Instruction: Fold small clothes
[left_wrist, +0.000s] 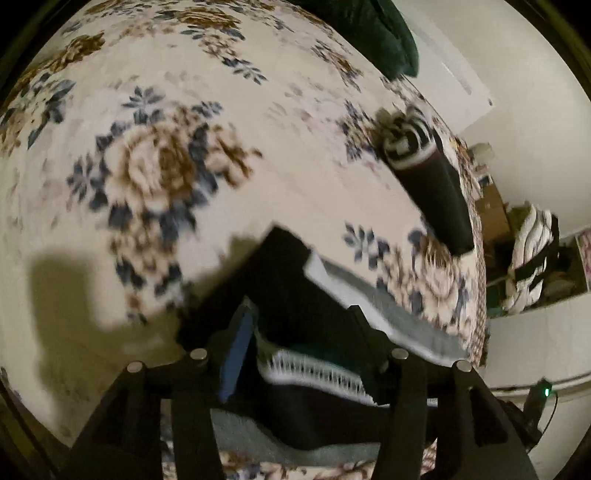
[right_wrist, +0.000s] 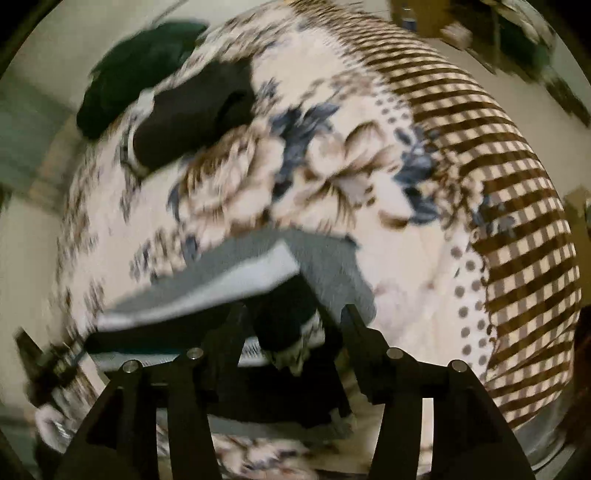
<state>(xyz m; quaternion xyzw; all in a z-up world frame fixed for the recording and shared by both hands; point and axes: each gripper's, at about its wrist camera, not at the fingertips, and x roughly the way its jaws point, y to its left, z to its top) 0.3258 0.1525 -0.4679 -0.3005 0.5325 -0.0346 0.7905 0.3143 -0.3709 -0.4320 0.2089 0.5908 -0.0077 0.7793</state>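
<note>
both views are blurred. the left gripper (left_wrist: 301, 325) points down at a floral blanket (left_wrist: 155, 155), its jaws standing apart around a folded garment (left_wrist: 295, 280) of black, grey and white that lies between them; whether the pads touch it cannot be told. the right gripper (right_wrist: 291, 321) also has its jaws parted over the same garment (right_wrist: 236, 277). farther off, a rolled black piece (left_wrist: 439, 188) rests near the blanket's edge, beside a dark green cushion (left_wrist: 376, 33).

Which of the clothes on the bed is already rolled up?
The black piece with the black-and-white striped end, lying apart near the bed's edge. The black, white and grey garment under the grippers lies flat, and the dark green one is heaped.
</note>
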